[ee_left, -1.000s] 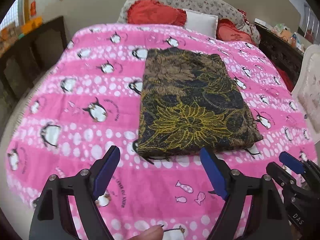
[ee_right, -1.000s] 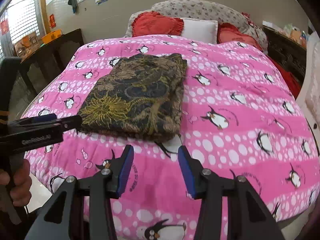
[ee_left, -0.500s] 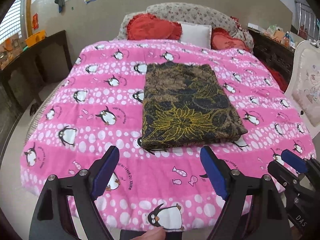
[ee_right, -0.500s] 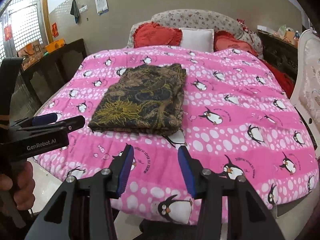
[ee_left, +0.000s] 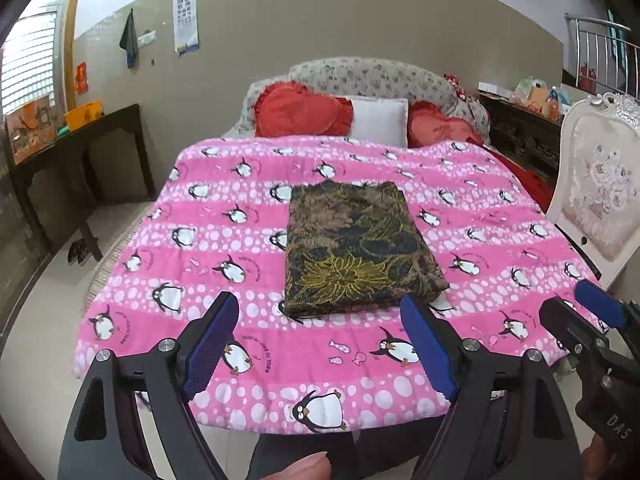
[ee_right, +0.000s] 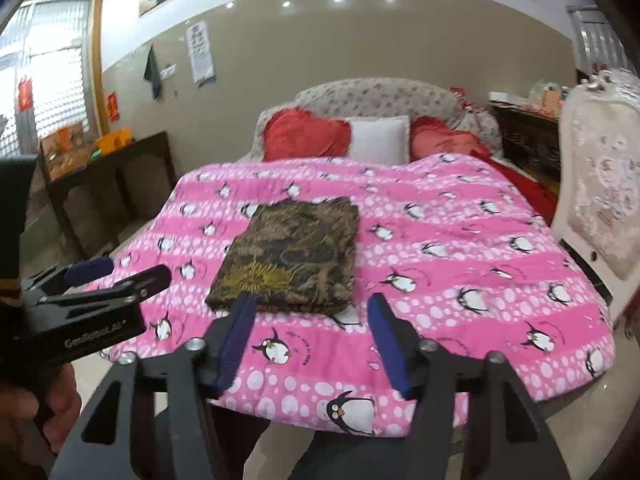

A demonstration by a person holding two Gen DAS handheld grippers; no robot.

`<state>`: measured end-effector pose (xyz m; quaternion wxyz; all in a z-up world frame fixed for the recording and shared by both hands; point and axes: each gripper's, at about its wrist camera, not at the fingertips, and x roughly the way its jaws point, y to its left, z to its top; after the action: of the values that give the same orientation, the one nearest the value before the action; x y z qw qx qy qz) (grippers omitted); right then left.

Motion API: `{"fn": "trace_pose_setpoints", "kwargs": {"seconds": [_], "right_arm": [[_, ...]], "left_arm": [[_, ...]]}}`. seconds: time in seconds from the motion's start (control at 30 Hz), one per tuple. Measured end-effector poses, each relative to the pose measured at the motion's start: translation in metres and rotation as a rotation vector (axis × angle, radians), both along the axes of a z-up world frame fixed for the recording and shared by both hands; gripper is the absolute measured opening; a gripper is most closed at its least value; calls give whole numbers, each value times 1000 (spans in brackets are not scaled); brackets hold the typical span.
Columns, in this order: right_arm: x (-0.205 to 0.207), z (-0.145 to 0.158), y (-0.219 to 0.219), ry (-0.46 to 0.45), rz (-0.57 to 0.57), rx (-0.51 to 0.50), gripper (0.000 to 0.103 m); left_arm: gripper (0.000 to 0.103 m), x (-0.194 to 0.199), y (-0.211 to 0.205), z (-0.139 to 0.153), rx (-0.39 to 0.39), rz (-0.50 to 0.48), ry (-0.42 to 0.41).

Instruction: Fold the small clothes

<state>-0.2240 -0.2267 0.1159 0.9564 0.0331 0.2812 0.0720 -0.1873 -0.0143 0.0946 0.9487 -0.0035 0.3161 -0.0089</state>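
Observation:
A dark garment with a brown and yellow flower print (ee_left: 356, 246) (ee_right: 292, 258) lies folded into a flat rectangle on the pink penguin bedspread (ee_left: 224, 240) (ee_right: 460, 240). My left gripper (ee_left: 320, 344) hangs open off the bed's near edge, well short of the garment, with nothing between its blue pads. My right gripper (ee_right: 314, 340) is also back from the bed; its jaws are opening and hold nothing. Each gripper shows at the edge of the other's view: the right gripper (ee_left: 592, 320) and the left gripper (ee_right: 116, 276).
Red heart cushions (ee_left: 300, 110) and a white pillow (ee_left: 378, 120) sit at the headboard. A dark side table (ee_left: 76, 148) stands left of the bed, a white ornate chair (ee_left: 600, 184) right of it. A dark cabinet with clutter (ee_left: 524, 132) is behind the chair.
Both grippers have pulled back and risen away from the bed, so the garment looks smaller and the wall shows. The right gripper's jaws have widened. The garment has not moved.

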Motion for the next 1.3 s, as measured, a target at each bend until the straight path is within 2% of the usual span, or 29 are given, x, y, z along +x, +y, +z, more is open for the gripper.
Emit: {"fn": "trace_pose_setpoints", "kwargs": {"seconds": [0.03,0.17,0.3,0.37,0.43,0.53,0.7,0.97,1.3], "right_arm": [[-2,2,-2,0,-7,3,75],[-18,16,-12,-16,-57,24,81],[-31,22,-20,-53,-83,51,90],[-27,22,-19,-47,-81,53,90],[-18,21,-15,-19,-69,32,90],[0,31,-9,-8,-29,-7,90],[33,53,-16,14,-62,-28,90],[61,39,-21,112,-78,-42,90],[58,29,-15,124,-53,-58,90]], "left_arm": [[66,-3,0,3,1,8,-4],[68,-20,1,16,-14,3,-43],[70,-23,-1,17,-31,-12,-43],[70,-19,-3,15,-11,-6,-30],[70,-15,-1,15,-22,-2,-28],[70,-7,4,18,-35,18,-35],[70,2,14,14,-60,46,-19],[70,11,14,4,-61,36,15],[70,3,5,6,-56,-4,-4]]}}
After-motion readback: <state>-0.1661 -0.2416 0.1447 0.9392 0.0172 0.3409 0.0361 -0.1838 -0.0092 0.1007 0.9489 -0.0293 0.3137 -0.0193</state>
